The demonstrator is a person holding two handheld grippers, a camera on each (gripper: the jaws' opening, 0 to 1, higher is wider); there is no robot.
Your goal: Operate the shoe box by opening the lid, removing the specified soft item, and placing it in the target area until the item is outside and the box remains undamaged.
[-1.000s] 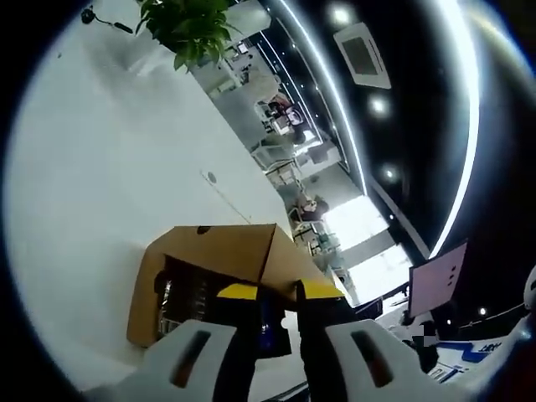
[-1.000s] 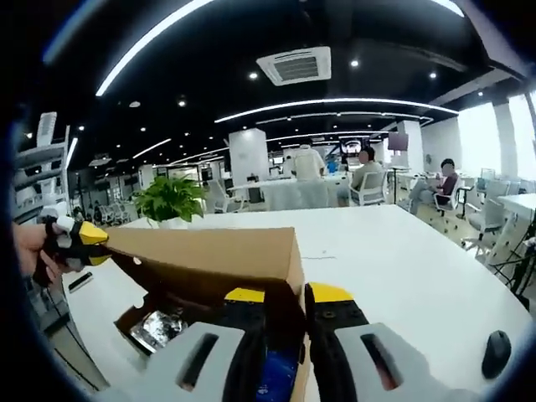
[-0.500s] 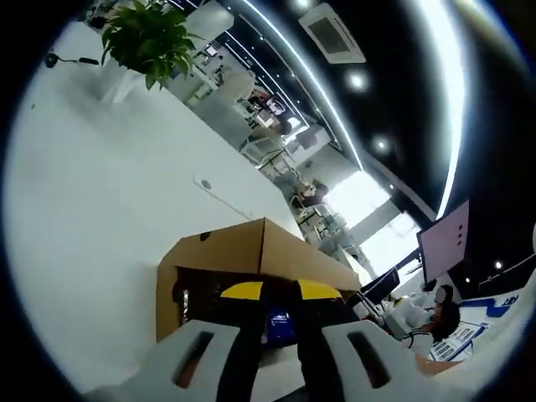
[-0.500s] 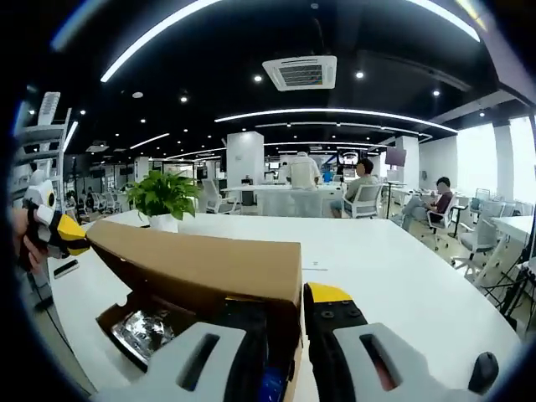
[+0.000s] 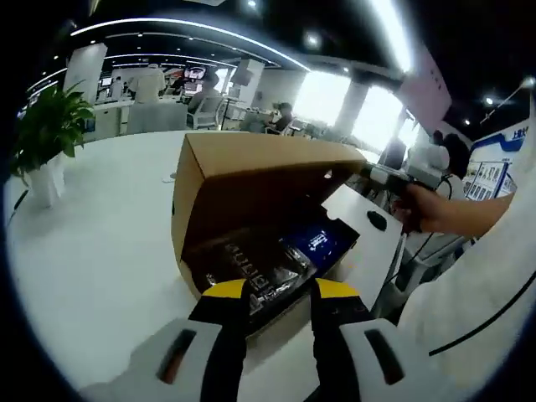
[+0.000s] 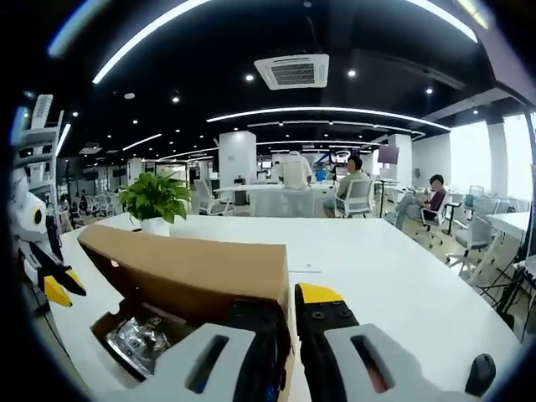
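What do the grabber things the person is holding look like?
Each gripper is a white plastic body with two black jaws capped in yellow. The left gripper has a dark slot in each white shoulder, and so does the right gripper. The person wears a white sleeve, with a thin black cable running across it.
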